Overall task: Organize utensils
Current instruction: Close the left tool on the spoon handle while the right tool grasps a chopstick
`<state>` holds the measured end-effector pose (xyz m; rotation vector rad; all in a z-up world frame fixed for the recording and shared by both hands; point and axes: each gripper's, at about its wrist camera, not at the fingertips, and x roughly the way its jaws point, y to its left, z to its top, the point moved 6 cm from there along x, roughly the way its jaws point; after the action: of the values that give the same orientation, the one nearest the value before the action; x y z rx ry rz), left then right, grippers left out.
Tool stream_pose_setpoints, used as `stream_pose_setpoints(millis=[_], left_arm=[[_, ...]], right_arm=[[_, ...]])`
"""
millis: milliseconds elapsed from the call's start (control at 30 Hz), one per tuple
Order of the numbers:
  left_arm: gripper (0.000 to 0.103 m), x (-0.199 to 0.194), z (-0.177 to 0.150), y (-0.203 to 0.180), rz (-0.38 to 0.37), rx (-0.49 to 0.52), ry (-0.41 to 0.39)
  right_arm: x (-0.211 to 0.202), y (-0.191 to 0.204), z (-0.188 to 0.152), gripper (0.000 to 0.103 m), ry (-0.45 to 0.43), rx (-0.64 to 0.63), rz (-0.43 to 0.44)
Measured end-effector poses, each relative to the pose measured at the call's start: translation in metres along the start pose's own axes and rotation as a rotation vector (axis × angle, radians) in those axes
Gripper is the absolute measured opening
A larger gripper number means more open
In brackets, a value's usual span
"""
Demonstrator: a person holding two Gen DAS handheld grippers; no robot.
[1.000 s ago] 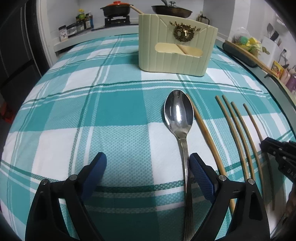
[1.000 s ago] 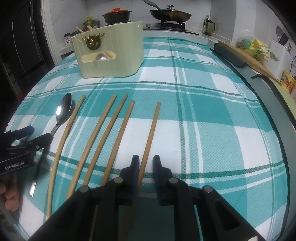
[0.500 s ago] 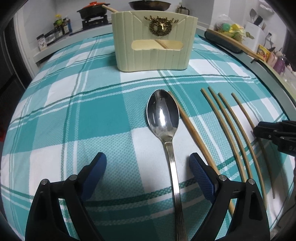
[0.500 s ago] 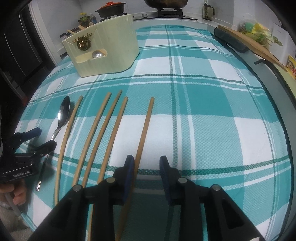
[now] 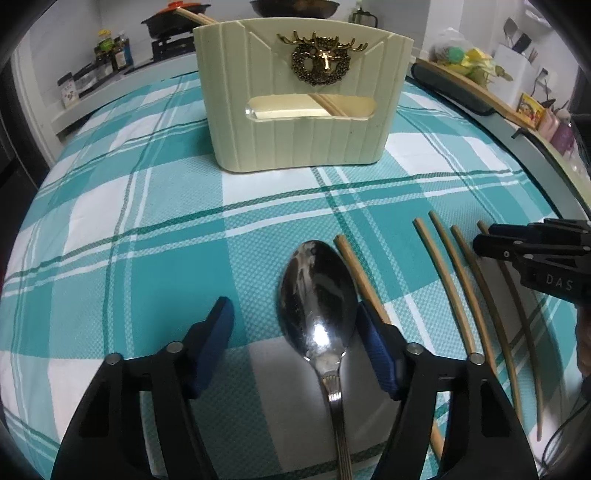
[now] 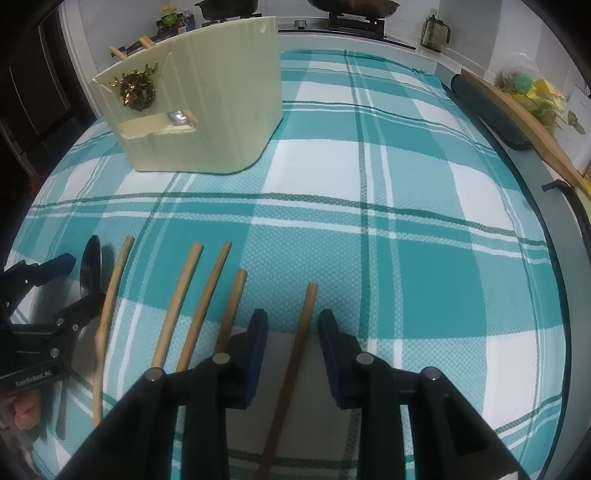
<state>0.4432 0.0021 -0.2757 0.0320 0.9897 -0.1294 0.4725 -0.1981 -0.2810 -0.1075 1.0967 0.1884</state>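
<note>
A steel spoon [image 5: 317, 306] lies on the teal plaid cloth, its bowl between the jaws of my open left gripper [image 5: 293, 332], nearer the right pad. Several wooden chopsticks [image 5: 447, 280] lie to its right. My right gripper [image 6: 292, 339] is open, with the rightmost chopstick [image 6: 295, 354] lying between its jaws. A cream utensil holder [image 5: 303, 99] with a gold deer emblem stands behind, with a chopstick and something shiny inside. The right gripper shows in the left wrist view [image 5: 532, 247], and the left gripper shows in the right wrist view [image 6: 55, 291].
A stove with pots [image 6: 351, 7] stands beyond the table's far edge. A dark roll and wooden board [image 6: 495, 110] lie along the right edge. Bottles [image 5: 110, 51] stand at the back left. Open cloth [image 6: 406, 221] lies right of the chopsticks.
Both grippers have moved forward and lower. The left now straddles the spoon's bowl. The right has opened wider around the rightmost chopstick.
</note>
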Motion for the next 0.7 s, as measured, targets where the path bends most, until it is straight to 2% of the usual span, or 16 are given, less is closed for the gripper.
stream_pose_setpoints(millis=[33, 67, 133, 233, 367, 700], left_arm=[[0.049, 0.000, 0.002, -0.003, -0.007, 0.012, -0.007], [0.043, 0.000, 0.003, -0.004, -0.008, 0.017, -0.010], [0.042, -0.001, 0.004, -0.002, -0.024, -0.003, -0.012], [0.042, -0.007, 0.005, 0.004, -0.046, -0.038, -0.035], [0.042, -0.031, 0.008, 0.014, -0.056, -0.074, -0.093], [0.042, -0.127, 0.006, 0.018, -0.079, -0.079, -0.273]], right_arm=[[0.001, 0.000, 0.003, 0.028, 0.001, 0.003, -0.003], [0.002, 0.000, 0.005, 0.020, 0.002, 0.002, -0.009], [0.003, -0.001, 0.008, 0.008, 0.001, 0.005, -0.005], [0.000, -0.004, 0.009, 0.007, -0.007, 0.029, 0.040], [-0.018, -0.005, 0.009, 0.006, -0.064, 0.054, 0.101], [-0.115, 0.006, 0.006, 0.006, -0.277, 0.069, 0.187]])
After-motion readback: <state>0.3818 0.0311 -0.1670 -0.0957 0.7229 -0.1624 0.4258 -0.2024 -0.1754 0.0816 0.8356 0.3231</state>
